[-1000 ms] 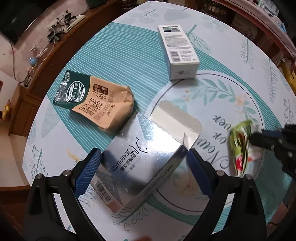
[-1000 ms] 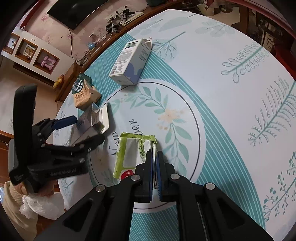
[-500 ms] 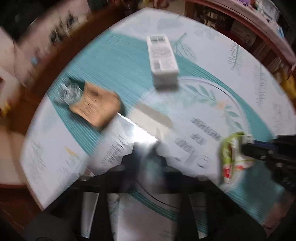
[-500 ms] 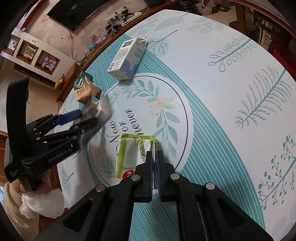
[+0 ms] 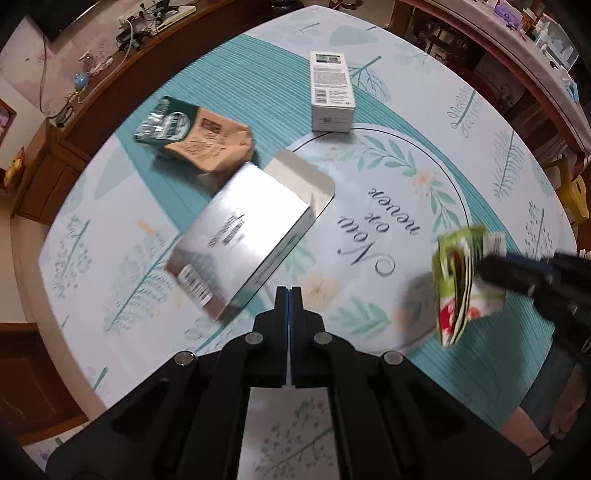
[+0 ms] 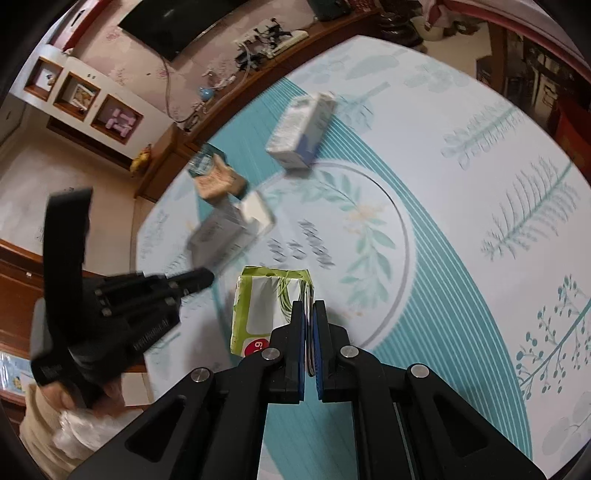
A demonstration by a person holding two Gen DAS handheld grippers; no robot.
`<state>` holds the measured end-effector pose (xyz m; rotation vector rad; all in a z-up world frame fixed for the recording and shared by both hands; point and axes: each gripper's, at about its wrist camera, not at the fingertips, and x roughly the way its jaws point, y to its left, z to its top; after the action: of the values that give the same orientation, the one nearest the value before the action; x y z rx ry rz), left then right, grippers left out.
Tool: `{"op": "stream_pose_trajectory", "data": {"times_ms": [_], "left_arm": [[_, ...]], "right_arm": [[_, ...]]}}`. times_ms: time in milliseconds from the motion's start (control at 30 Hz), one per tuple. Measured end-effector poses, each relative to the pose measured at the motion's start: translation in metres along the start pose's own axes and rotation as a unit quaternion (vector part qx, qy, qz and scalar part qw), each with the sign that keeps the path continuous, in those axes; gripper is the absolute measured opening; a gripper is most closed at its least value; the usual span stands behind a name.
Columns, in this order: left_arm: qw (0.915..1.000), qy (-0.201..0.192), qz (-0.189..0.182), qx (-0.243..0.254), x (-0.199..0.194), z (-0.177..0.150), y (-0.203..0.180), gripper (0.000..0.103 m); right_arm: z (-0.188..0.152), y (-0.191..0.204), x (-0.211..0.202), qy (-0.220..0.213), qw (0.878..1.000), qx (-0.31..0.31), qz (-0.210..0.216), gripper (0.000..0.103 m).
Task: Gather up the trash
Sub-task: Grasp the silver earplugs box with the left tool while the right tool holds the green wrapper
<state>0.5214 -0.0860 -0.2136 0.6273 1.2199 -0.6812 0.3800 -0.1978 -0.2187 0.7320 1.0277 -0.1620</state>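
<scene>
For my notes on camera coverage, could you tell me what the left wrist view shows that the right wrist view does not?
Only the left wrist view shows the left gripper shut and empty. Only the right wrist view shows the wall television and the plastic bag beneath the left hand. Both show the silver box, brown pouch, white carton and the green wrapper clamped by the right gripper.

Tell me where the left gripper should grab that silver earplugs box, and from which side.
Grip the silver earplugs box across its two long sides, near the middle, coming straight down from above. It lies flat on the table, so those thin edges are probably the only opposed faces. Avoid the flap hanging open at the far end. The left gripper must open first.
</scene>
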Motion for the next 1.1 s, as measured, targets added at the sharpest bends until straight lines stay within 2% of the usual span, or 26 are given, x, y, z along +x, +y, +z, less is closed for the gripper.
{"op": "stream_pose_trajectory", "data": {"times_ms": [133, 267, 400, 500, 533, 600, 633, 667, 833, 900, 967, 1033, 1100], "left_arm": [[0.9998, 0.001, 0.017, 0.004, -0.025, -0.006, 0.013, 0.000], [0.9992, -0.007, 0.036, 0.011, -0.058, 0.005, 0.025, 0.000], [0.9998, -0.002, 0.014, 0.014, -0.061, 0.019, 0.048, 0.000], [0.9998, 0.012, -0.004, 0.012, -0.045, 0.026, 0.062, 0.001], [0.9998, 0.015, -0.009, 0.010, -0.037, 0.028, 0.063, 0.004], [0.9993, 0.023, -0.026, 0.014, -0.020, 0.032, 0.068, 0.028], [0.9990, 0.026, -0.033, 0.017, -0.011, 0.034, 0.069, 0.058], [0.9985, 0.029, -0.041, 0.021, -0.005, 0.035, 0.068, 0.075], [0.9960, 0.034, -0.072, 0.040, 0.024, 0.041, 0.066, 0.075], [0.9959, 0.039, -0.067, 0.046, 0.036, 0.044, 0.065, 0.077], [0.9968, 0.026, -0.055, 0.052, 0.041, 0.048, 0.064, 0.079], [0.9954, 0.044, -0.072, 0.044, 0.054, 0.052, 0.066, 0.079], [0.9958, 0.031, -0.066, 0.056, 0.056, 0.053, 0.063, 0.082]], "right_arm": [[0.016, 0.026, -0.020, -0.011, 1.000, -0.014, 0.025, 0.004], [0.035, 0.051, -0.040, -0.021, 0.998, -0.034, 0.041, 0.004], [0.052, 0.067, -0.047, -0.029, 0.998, -0.043, 0.042, 0.004], [0.060, 0.069, -0.039, -0.031, 0.998, -0.045, 0.032, 0.004], [0.061, 0.067, -0.034, -0.029, 0.998, -0.044, 0.027, 0.004], [0.062, 0.061, -0.021, -0.022, 0.999, -0.037, 0.018, 0.004], [0.061, 0.057, -0.014, -0.018, 0.999, -0.033, 0.014, 0.004], [0.060, 0.052, -0.007, -0.014, 0.999, -0.030, 0.013, 0.004], [0.051, 0.035, 0.021, 0.002, 1.000, -0.016, -0.002, 0.004], [0.048, 0.030, 0.028, 0.004, 1.000, -0.014, -0.005, 0.004], [0.047, 0.026, 0.033, 0.003, 1.000, -0.013, -0.009, 0.004], [0.045, 0.022, 0.038, 0.001, 1.000, -0.011, -0.014, 0.004], [0.045, 0.019, 0.042, 0.003, 1.000, -0.006, -0.017, 0.004]]}}
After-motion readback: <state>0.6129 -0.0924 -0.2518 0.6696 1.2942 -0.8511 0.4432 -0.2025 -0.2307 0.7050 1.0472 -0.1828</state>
